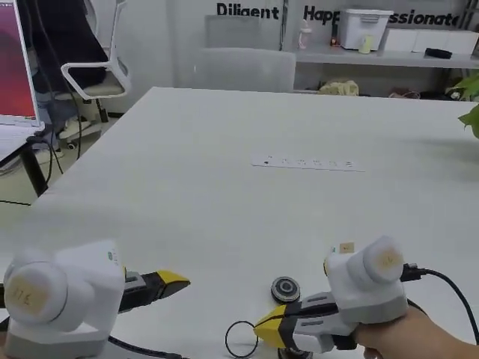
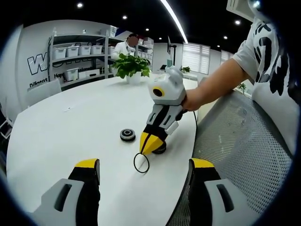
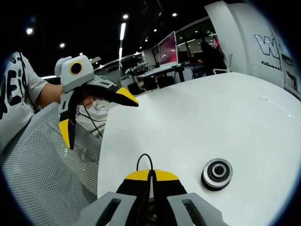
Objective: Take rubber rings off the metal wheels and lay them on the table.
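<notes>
My right gripper (image 1: pixel 260 326) (image 3: pixel 150 175) is shut on a thin black rubber ring (image 1: pixel 241 339) (image 2: pixel 141 163) (image 3: pixel 144 161), which loops out past its yellow tips just over the white table (image 1: pixel 224 187). Under that gripper sits a dark metal wheel (image 2: pixel 160 150), mostly hidden. A second wheel with a black rim (image 1: pixel 285 289) (image 2: pixel 127 134) (image 3: pixel 217 173) lies flat a little farther out. My left gripper (image 2: pixel 145 165) (image 3: pixel 96 117) stands open near the table's front edge, facing the ring from a short distance, with nothing between its fingers (image 1: pixel 171 281).
A white power strip (image 1: pixel 307 162) lies mid-table. An office chair (image 1: pixel 93 75) and a monitor (image 1: pixel 15 67) stand at the left. A potted plant (image 2: pixel 130 66) stands at the table's far end. The front table edge is close below both grippers.
</notes>
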`<state>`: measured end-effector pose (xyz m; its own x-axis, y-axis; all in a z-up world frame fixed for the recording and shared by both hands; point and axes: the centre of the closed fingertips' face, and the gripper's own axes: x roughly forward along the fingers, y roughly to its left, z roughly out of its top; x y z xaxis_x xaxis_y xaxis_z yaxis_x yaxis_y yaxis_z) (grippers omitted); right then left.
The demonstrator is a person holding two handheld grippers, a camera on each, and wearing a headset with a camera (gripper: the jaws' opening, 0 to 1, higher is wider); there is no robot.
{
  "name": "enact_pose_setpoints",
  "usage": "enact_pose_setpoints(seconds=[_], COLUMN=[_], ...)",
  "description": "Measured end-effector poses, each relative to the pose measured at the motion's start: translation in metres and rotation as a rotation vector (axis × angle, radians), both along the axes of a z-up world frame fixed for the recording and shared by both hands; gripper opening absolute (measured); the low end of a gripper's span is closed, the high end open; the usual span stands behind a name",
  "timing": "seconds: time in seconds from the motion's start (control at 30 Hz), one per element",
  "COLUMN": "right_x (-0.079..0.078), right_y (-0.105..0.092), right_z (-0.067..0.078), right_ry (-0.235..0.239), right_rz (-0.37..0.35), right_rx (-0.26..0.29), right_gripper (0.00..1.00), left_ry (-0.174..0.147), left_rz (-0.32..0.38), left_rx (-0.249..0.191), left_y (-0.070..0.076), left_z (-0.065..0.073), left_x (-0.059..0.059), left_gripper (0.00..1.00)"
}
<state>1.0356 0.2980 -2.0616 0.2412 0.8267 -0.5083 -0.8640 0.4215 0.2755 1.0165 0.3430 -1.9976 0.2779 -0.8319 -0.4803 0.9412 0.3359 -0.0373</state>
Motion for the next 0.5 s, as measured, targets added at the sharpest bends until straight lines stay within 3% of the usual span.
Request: enact_pose_setpoints(seconds=[0.5], right_x=[0.0026], right_y=[-0.0049], right_z=[0.0001], right_ry=[-0.002], right_rz=[-0.012], right_rx=[0.007], right_gripper=[0.04], left_ry=[0.025], left_rz=[0.001], left_rx=[-0.004], left_y=[-0.0029], left_z=[-0.0021], left_x=[0.0020], left_gripper=[0.75])
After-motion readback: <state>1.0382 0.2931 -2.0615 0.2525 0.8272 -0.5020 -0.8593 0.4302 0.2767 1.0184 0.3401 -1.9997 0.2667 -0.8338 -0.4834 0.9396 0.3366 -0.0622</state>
